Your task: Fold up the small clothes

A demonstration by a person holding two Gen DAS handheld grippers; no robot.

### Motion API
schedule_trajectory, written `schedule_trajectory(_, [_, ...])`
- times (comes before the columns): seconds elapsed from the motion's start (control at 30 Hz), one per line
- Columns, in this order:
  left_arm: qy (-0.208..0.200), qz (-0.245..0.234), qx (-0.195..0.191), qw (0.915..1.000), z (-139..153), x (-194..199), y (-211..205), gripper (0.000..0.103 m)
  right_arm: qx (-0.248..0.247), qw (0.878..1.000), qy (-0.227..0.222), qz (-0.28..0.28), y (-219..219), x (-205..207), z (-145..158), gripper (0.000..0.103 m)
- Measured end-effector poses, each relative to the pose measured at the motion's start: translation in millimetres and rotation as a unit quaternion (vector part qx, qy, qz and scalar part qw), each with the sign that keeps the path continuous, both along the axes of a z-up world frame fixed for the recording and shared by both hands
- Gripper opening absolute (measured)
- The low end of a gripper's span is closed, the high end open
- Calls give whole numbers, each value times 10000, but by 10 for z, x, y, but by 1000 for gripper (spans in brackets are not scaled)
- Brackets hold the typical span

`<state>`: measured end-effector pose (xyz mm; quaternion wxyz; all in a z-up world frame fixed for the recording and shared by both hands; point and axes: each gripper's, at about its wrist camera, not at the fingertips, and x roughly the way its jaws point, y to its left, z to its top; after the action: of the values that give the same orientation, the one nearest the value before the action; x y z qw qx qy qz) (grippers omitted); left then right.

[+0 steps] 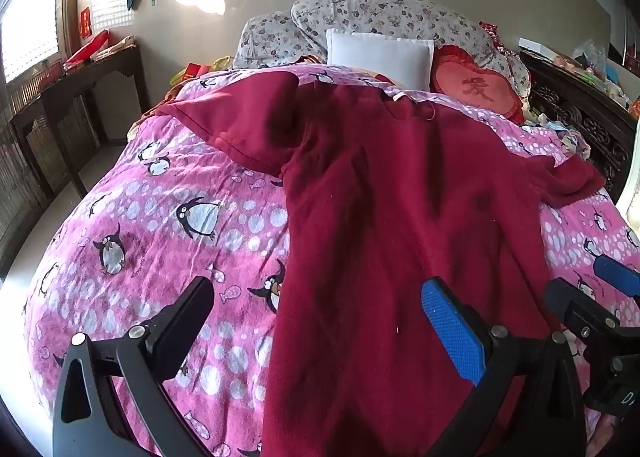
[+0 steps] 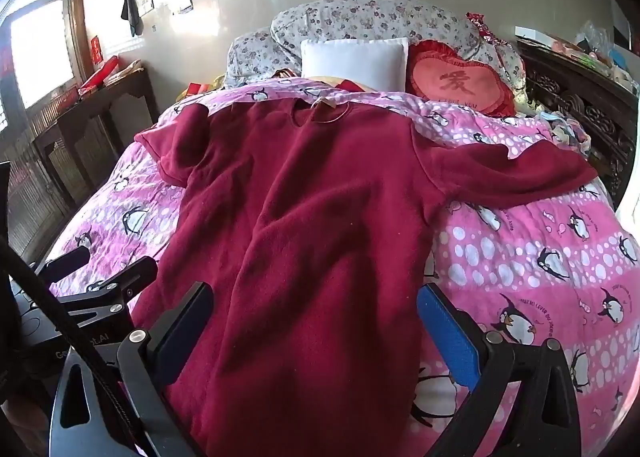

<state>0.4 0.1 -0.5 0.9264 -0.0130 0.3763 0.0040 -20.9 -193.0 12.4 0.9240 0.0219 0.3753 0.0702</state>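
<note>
A dark red long-sleeved top lies spread flat on the pink penguin quilt, collar toward the pillows, sleeves out to both sides. It also shows in the right wrist view. My left gripper is open and empty above the top's lower left edge. My right gripper is open and empty above the top's lower hem. The right gripper shows at the right edge of the left wrist view. The left gripper shows at the left edge of the right wrist view.
A white pillow, a red heart cushion and a floral bedding roll lie at the bed's head. A dark wooden side table stands left of the bed. A carved dark wooden cabinet with clutter stands right.
</note>
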Motion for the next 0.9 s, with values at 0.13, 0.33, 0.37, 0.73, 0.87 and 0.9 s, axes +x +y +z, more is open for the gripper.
schedule_trajectory(0.13, [0, -9, -13, 10000, -16, 5, 23, 103, 6, 10000, 11, -8, 1, 7, 2, 103])
schedule_trajectory(0.33, [-6, -9, -30, 10000, -24, -11, 35, 103, 18, 10000, 40, -33, 2, 25, -1, 103])
schedule_trajectory(0.37, [-11, 5, -17, 10000, -32, -36, 6, 103, 25, 10000, 44, -35, 1, 29, 1, 103])
schedule_trajectory(0.73, [26, -7, -24, 10000, -97, 28, 14, 103, 13, 9999, 98, -19, -1, 69, -21, 103])
schedule_trajectory(0.87, [19, -4, -35, 10000, -111, 31, 28, 103, 17, 9999, 123, -18, 8, 82, -30, 103])
schedule_trajectory(0.9, [34, -3, -42, 10000, -111, 31, 28, 103, 16, 9999, 133, -17, 12, 88, -33, 103])
